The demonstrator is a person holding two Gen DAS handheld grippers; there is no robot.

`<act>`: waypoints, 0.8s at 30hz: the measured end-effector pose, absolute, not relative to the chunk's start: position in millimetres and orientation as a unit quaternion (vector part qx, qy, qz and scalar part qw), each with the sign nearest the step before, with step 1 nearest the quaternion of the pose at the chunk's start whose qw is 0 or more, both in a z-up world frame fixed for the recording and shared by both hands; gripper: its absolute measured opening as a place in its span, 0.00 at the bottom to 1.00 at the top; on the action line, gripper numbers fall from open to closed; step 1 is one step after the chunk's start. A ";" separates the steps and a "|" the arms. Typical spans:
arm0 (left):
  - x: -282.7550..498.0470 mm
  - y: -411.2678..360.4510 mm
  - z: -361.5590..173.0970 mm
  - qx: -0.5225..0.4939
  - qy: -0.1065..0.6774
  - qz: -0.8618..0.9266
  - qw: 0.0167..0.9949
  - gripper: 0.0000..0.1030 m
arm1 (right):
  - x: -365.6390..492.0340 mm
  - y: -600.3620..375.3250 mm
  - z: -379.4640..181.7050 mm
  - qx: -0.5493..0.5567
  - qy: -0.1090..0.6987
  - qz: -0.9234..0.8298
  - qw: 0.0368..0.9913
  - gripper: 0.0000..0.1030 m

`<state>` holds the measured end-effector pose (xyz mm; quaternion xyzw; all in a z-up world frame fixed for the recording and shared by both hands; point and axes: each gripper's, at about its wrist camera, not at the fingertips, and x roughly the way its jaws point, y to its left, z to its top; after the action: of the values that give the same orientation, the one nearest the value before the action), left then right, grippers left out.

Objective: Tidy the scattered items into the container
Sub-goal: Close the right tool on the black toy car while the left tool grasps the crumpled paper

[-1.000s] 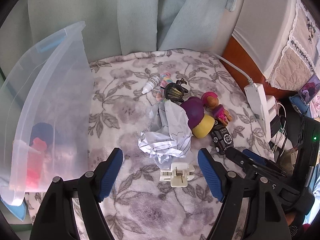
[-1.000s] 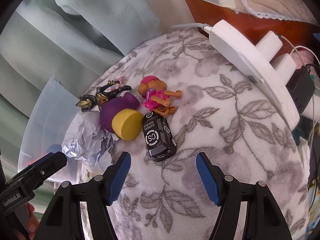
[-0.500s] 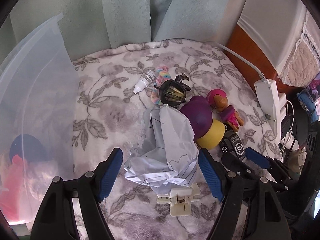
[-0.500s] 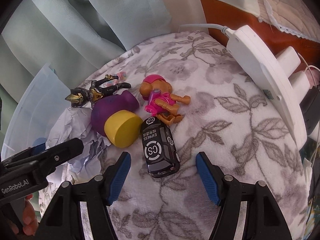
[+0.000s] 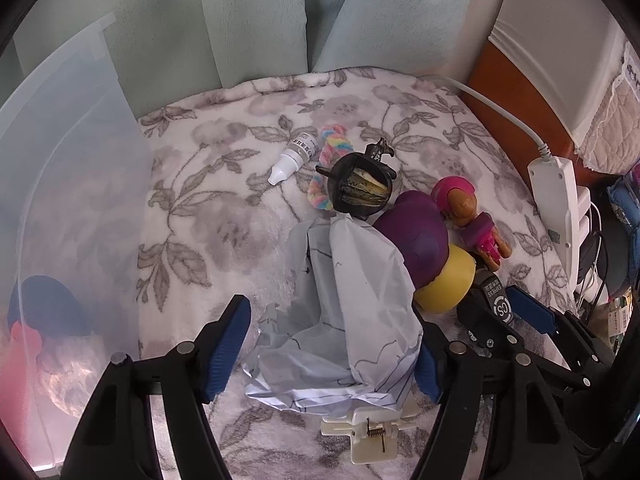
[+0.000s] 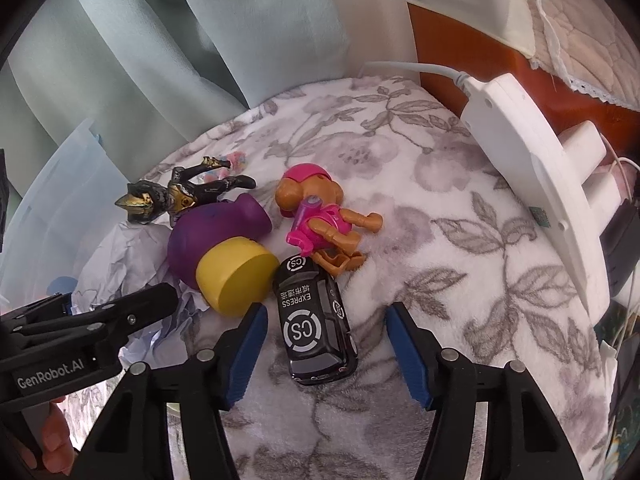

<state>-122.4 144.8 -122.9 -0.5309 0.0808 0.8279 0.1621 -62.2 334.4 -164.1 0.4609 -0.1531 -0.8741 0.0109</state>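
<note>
My left gripper [image 5: 332,344] is open, its fingers on either side of a crumpled pale paper [image 5: 352,312] on the floral blanket. My right gripper [image 6: 326,354] is open, its fingers on either side of a black toy car [image 6: 314,320]. Beside them lie a purple and yellow toy [image 6: 224,256], a pink and brown pup figure [image 6: 320,216], a black and gold figure [image 6: 176,196], a white dropper bottle [image 5: 294,156], a pastel rope [image 5: 328,172] and a white clip [image 5: 370,432]. The clear plastic container [image 5: 68,200] stands at the left with items inside.
A white power strip [image 6: 532,168] with plugs and a cable lies along the blanket's right edge. Pale green curtains [image 5: 260,20] hang behind. A wooden bed frame [image 5: 516,92] stands at the right.
Both grippers have moved forward and down. The left one has closed in around the paper, the right one around the black car. Both stay open.
</note>
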 end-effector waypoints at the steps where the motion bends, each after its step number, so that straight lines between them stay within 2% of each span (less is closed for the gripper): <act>1: -123.1 144.8 -123.4 -0.531 0.082 0.827 0.162 0.67 | -63.0 334.4 -164.2 0.461 -0.151 -0.874 0.009 0.60; 2: -124.1 144.8 -124.3 -0.533 0.083 0.826 0.162 0.64 | -63.6 334.3 -164.3 0.461 -0.149 -0.875 0.006 0.56; 8: -125.2 141.8 -124.4 -0.532 0.082 0.827 0.161 0.63 | -63.1 334.1 -163.6 0.461 -0.148 -0.875 0.003 0.51; 11: -123.5 140.3 -122.4 -0.529 0.083 0.829 0.161 0.62 | -62.8 331.8 -162.5 0.463 -0.152 -0.873 0.009 0.41; 13: -122.2 139.0 -121.3 -0.528 0.082 0.830 0.158 0.62 | -62.7 328.9 -162.4 0.467 -0.149 -0.872 0.011 0.38; 24: -111.8 126.0 -108.3 -0.516 0.070 0.840 0.150 0.60 | -55.0 332.2 -159.7 0.475 -0.171 -0.863 0.010 0.37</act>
<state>-111.8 126.0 -108.3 -0.5164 0.0697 0.8402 0.1501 -55.0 332.2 -159.7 0.4749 -0.1709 -0.8632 0.0104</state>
